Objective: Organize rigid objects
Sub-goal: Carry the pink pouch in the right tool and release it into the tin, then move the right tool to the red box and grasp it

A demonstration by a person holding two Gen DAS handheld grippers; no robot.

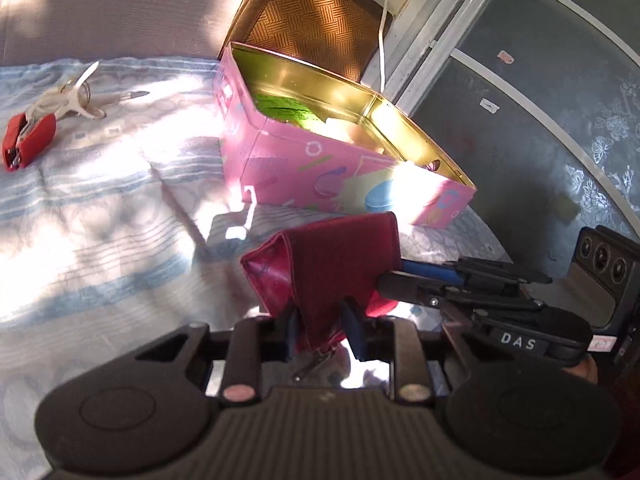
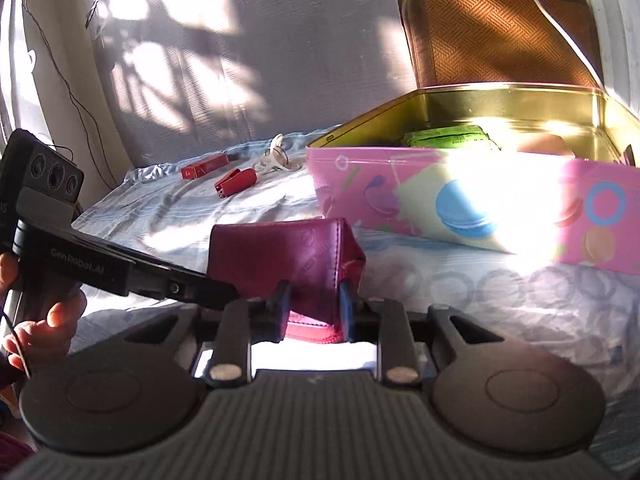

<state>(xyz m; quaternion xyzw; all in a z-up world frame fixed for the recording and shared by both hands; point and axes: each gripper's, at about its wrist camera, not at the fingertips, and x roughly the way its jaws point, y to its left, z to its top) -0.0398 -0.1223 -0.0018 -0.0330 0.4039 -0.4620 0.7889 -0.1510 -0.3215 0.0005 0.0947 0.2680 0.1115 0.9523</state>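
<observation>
A dark red wallet (image 1: pixel 328 264) is held above the bedsheet by both grippers. My left gripper (image 1: pixel 322 322) is shut on its lower edge, near the zipper pull. My right gripper (image 2: pixel 314 308) is shut on the opposite end of the wallet (image 2: pixel 280 256); its fingers also reach in from the right in the left wrist view (image 1: pixel 416 280). The open pink tin (image 1: pixel 320 168) stands just behind the wallet, with a green item (image 1: pixel 288 110) and other things inside. It also shows in the right wrist view (image 2: pixel 460 204).
A red stapler (image 1: pixel 28 140) and white nail clippers with a key ring (image 1: pixel 80 96) lie far left on the blue-striped sheet (image 1: pixel 100 220). A red lighter-like box (image 2: pixel 204 169) lies beyond the stapler. The tin's brown lid (image 1: pixel 312 20) leans behind it. A window frame (image 1: pixel 460 32) stands at right.
</observation>
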